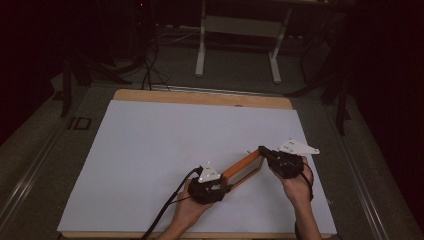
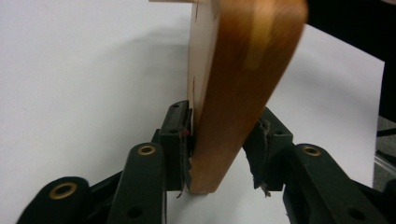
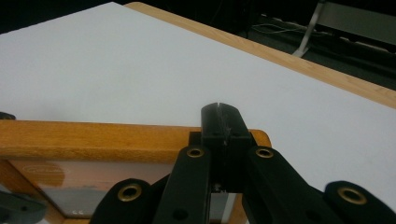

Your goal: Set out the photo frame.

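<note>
A wooden picture frame is standing on edge on a white sheet covering the table, stretched between two hands. The right gripper is clamping its far corner with jaws closed tight. The left gripper is straddling the near corner, one pad touching the wood, the other standing just clear.

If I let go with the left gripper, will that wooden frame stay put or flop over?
The wooden frame looks rigid, so it shouldn't sag. It stands on a thin edge, so it would likely tip if only the right gripper holds it. The left gripper has its right finger off the wood. Its glossy finish may slip.
</note>
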Available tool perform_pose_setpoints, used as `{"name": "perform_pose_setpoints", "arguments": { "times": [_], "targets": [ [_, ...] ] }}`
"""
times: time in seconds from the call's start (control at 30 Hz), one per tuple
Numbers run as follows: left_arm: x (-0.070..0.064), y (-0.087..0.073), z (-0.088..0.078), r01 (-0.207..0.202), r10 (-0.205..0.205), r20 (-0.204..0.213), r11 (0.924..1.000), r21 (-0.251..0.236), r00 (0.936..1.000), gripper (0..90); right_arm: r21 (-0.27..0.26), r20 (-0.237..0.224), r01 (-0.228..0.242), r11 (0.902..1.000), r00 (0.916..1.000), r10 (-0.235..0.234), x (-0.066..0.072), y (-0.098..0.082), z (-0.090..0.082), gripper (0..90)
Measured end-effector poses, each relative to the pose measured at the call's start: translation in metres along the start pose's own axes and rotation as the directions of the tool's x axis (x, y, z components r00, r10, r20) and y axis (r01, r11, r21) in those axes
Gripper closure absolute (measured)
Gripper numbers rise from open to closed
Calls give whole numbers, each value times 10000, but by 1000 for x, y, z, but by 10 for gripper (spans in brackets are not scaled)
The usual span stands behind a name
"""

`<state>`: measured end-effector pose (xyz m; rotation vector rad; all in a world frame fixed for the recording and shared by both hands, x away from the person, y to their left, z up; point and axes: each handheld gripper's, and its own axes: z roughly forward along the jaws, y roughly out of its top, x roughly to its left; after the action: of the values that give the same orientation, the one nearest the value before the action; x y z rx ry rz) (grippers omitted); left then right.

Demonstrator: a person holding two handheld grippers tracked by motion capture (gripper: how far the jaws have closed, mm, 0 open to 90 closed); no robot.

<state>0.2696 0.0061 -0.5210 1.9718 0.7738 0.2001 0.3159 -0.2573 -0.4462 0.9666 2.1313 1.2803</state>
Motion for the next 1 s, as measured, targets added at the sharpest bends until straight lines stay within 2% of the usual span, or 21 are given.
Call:
{"name": "perform_pose_setpoints", "arguments": {
  "times": [0.2, 0.27, 0.4, 0.63, 0.8, 1.0],
  "targets": [
    [0, -1, 4, -197, 197, -46, 9998, 94, 9998, 664, -8, -2, -35, 10000, 10000, 35, 0, 0, 1, 900],
    [-1, -1, 3, -610, 613, -247, 9981, 120, 9978, 681, -4, -14, -48, 10000, 10000, 48, 0, 1, 1, 900],
    [0, 3, 3, -684, 692, -250, 9971, 324, 9973, 690, -2, 93, 35, 10000, 10000, -35, 1, 2, 3, 900],
    [10, 13, -5, -633, 628, 127, 9971, 416, 9979, 693, -54, 52, 238, 9997, 9997, -237, 1, 2, -1, 900],
    [21, 29, -17, -785, 761, 466, 9955, 523, 9960, 693, -144, 40, 182, 9997, 9998, -181, -2, 3, -6, 887],
    [32, 51, -35, -914, 879, 820, 9950, 393, 9927, 694, -95, -90, 414, 9991, 9991, -415, -2, 3, -8, 827]
  ]
}}
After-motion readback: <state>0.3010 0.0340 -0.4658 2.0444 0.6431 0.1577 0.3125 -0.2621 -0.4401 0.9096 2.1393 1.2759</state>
